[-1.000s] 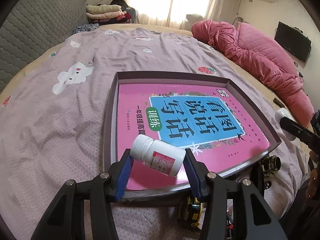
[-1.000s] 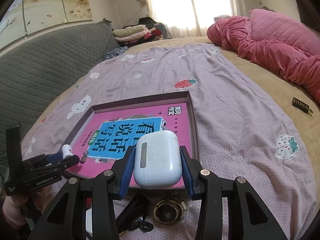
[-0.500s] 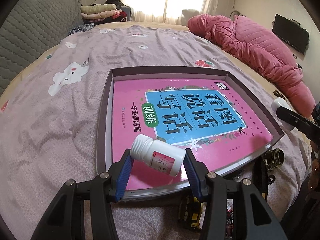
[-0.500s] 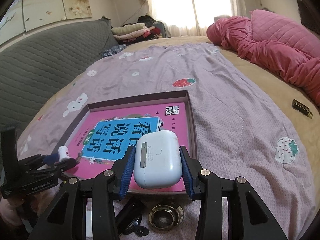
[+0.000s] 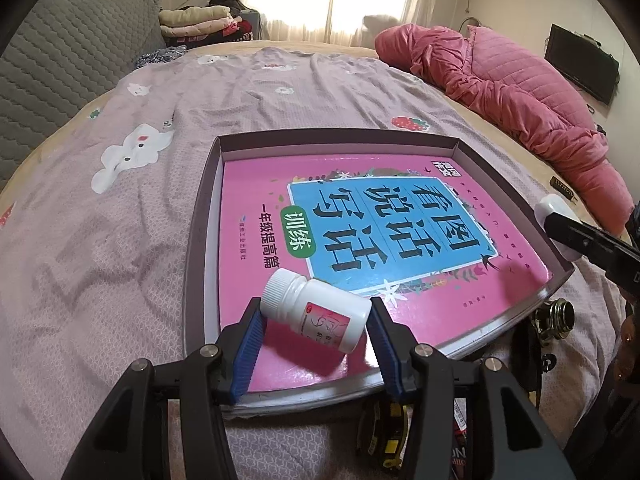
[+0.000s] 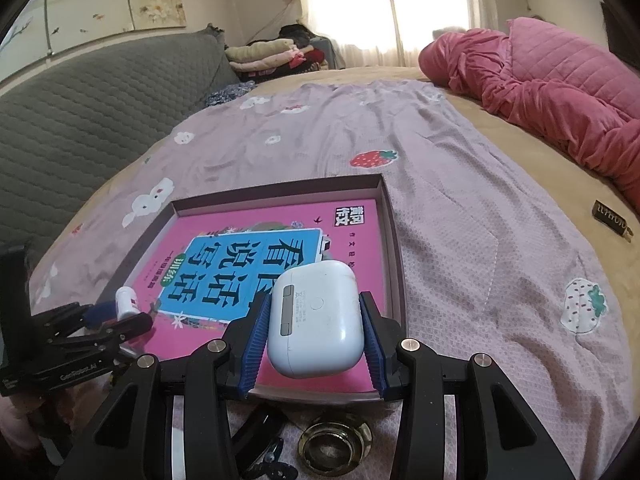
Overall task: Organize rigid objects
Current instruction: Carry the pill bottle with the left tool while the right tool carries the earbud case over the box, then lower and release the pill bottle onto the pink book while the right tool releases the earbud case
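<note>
A: Left gripper, status?

B: Blue-padded jaws clamped on a white pill bottle. The bottle lies crosswise between the pads, cap toward the left pad, pink label facing up. It sits over the near edge of the shallow box, just above the pink book lying flat inside. Contact with the cover: cannot tell.

A: Right gripper?

B: Gripping a white earbud case, hinge side up, small round button visible. Pads press both flanks. It hangs over the box's near right corner (the same case shows in the left view as a white shape at the box's right rim, with a black finger across it).

A: Box contents?

B: Only the book, with its blue panel of large black characters. It fills most of the floor.

A: Surroundings?

B: The box rests on a mauve bedsheet printed with strawberries and white animal shapes. A pink quilt is heaped at the far right. Grey quilted headboard on the left, folded clothes beyond it, bright window behind.

A: Loose items?

B: Near the box's front edge: a brass ring-shaped fitting, a black clip beside it, and something yellow and black under the left gripper, too hidden to name. A small dark bar lies well off on the tan blanket.
</note>
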